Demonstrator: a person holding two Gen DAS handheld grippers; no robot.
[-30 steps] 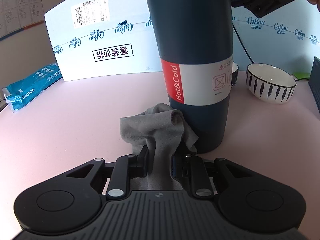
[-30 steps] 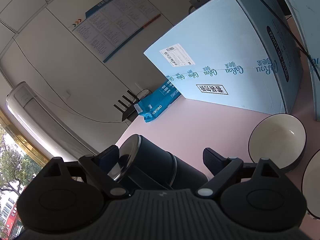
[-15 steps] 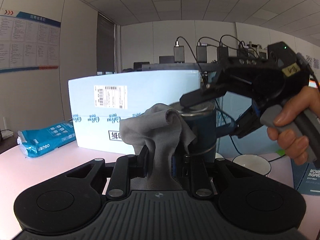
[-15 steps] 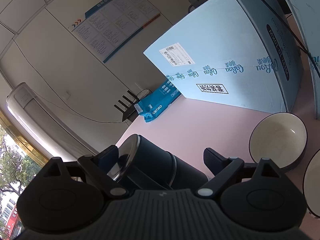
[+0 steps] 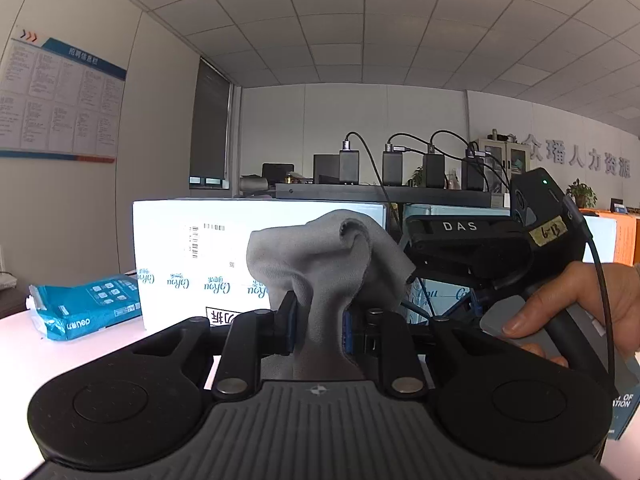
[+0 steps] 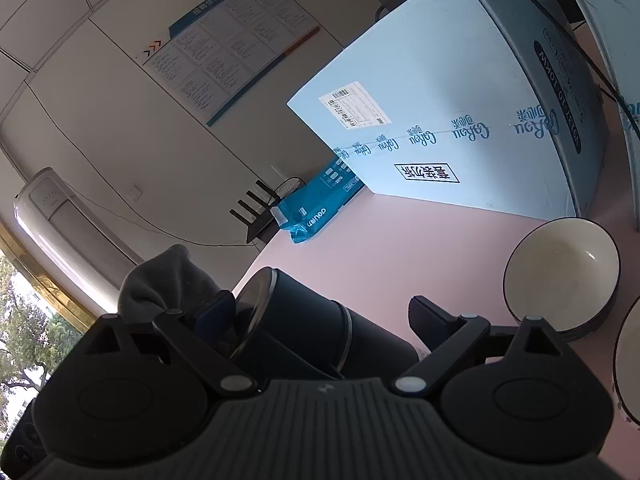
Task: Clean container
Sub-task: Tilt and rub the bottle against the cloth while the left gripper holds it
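Note:
My left gripper (image 5: 318, 326) is shut on a grey cloth (image 5: 324, 256), held up level with the other gripper; the cloth hides the bottle in this view. The right gripper's body (image 5: 476, 248) and the hand on it show just right of the cloth. In the right wrist view my right gripper (image 6: 324, 320) is shut on a dark blue insulated bottle (image 6: 304, 320) just below its lid, which has a metal rim (image 6: 256, 312). The grey cloth (image 6: 168, 280) shows at the lid's left side, close to it.
The bottle stands on a pink table (image 6: 400, 248). A large pale blue carton (image 6: 440, 128) stands at the back. A blue Deli packet (image 5: 84, 312) lies to its left. Two striped bowls, one (image 6: 560, 272) near and another (image 6: 628, 364) at the edge, sit to the right.
My left gripper has risen with the cloth from the bottle's base to its top. The cloth now shows beside the lid in the right wrist view. The right gripper has kept still.

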